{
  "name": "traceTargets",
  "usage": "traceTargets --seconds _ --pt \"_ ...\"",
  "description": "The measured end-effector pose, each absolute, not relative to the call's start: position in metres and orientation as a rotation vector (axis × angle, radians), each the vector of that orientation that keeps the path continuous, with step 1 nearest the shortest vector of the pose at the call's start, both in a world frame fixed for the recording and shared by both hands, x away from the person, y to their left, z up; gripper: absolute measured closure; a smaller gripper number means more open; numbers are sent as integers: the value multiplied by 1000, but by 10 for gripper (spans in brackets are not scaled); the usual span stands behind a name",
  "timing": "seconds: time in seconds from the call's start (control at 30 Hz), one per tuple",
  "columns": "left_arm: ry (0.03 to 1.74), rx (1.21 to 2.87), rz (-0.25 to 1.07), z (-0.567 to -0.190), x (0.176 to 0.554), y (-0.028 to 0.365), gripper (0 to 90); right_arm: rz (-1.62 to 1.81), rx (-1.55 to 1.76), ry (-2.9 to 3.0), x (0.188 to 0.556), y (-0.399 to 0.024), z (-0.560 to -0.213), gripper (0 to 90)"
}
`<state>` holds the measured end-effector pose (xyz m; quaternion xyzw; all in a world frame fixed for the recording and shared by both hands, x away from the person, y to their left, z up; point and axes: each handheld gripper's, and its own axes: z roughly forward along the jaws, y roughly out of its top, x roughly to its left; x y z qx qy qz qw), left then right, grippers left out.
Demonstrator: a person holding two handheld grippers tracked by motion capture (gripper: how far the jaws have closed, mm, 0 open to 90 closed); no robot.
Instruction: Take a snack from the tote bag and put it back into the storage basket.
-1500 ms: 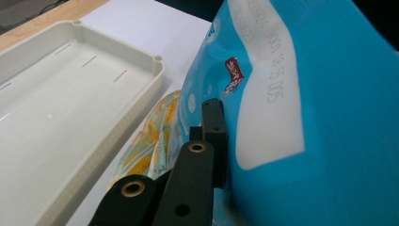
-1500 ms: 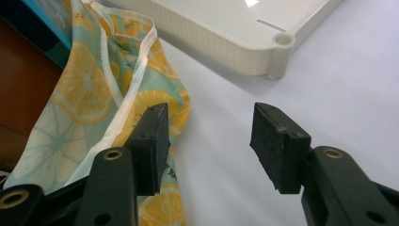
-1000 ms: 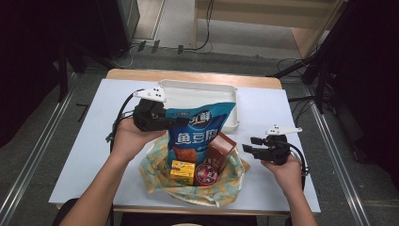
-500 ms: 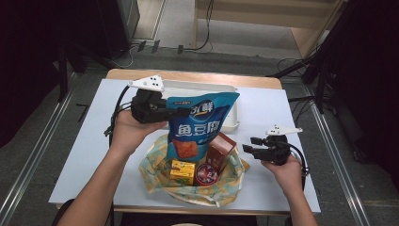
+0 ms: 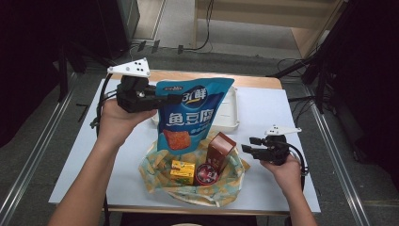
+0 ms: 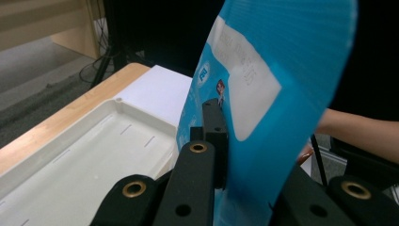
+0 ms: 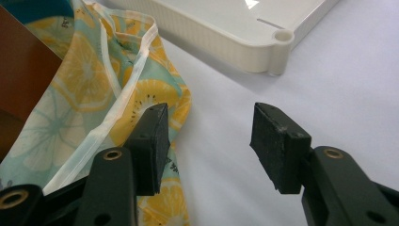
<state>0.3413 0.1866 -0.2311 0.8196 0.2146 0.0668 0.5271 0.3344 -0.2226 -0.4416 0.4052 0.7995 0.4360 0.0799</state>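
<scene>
Upright blue snack bag [image 5: 190,113], orange picture

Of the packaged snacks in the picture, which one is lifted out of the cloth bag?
The big blue snack pouch: the left gripper holds it up by its edge. The brown carton, yellow box and round tin sit in the lemon-print bag.
</scene>
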Motion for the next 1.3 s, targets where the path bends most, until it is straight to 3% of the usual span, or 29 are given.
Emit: traceTargets --seconds 0.6,1.3 --pt "628 1929 237 -233 339 237 900 1303 1181 2406 333 -218 -442 481" --pt "750 1944 239 -240 362 257 900 1336 1073 2475 335 -206 -442 481"
